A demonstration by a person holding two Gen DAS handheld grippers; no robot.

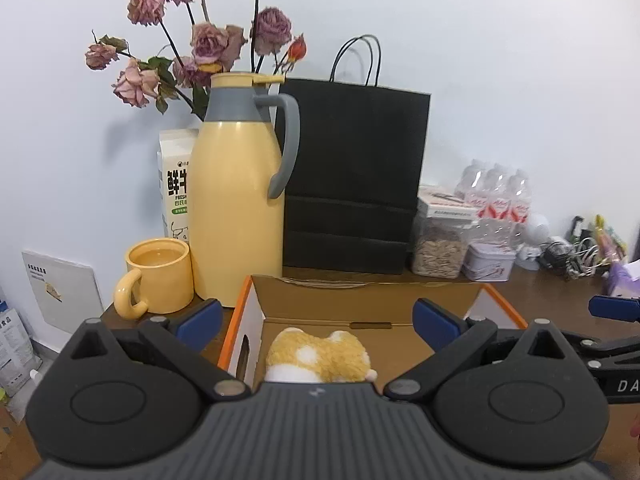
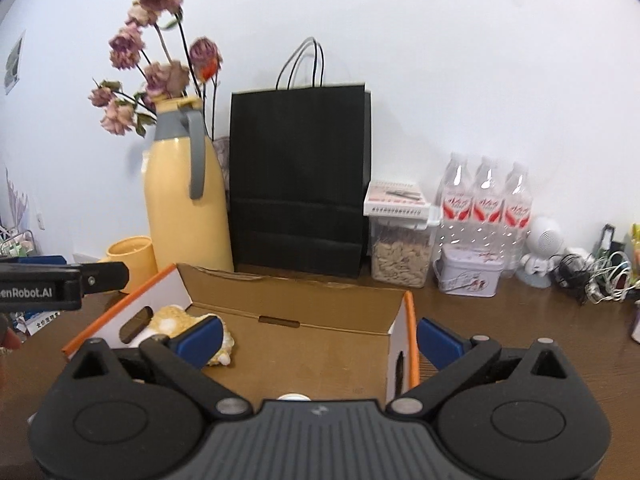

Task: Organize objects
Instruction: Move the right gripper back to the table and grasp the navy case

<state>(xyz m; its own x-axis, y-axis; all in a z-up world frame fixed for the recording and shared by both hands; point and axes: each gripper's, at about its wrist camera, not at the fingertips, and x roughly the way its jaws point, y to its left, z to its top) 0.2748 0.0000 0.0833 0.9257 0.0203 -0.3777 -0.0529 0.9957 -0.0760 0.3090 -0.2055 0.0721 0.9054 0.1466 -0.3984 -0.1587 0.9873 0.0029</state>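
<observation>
Left wrist view: nearest is the left hand-held gripper (image 1: 318, 320), its blue fingers spread wide with nothing between them. Straight ahead and just below it lies the plush toy (image 1: 318, 356), inside the open cardboard box (image 1: 368, 290), near the box's left wall; its long axis seems to run across the fingers. Beyond the box to the left stand a yellow mug (image 1: 158, 276), a yellow thermos jug (image 1: 236, 200) and a milk carton (image 1: 174, 188) reading "FRESH" under Chinese characters. Straight behind is a black paper bag (image 1: 352, 176).

Right wrist view: the right hand-held gripper (image 2: 320, 338) is also spread and empty, straddling the box's right wall. The toy lies ahead-left of it, so the left one looks nearer. The left tool's arm reads "enRobot.AI". Labelled water bottles (image 2: 486, 200) stand far right; their print is unreadable.
</observation>
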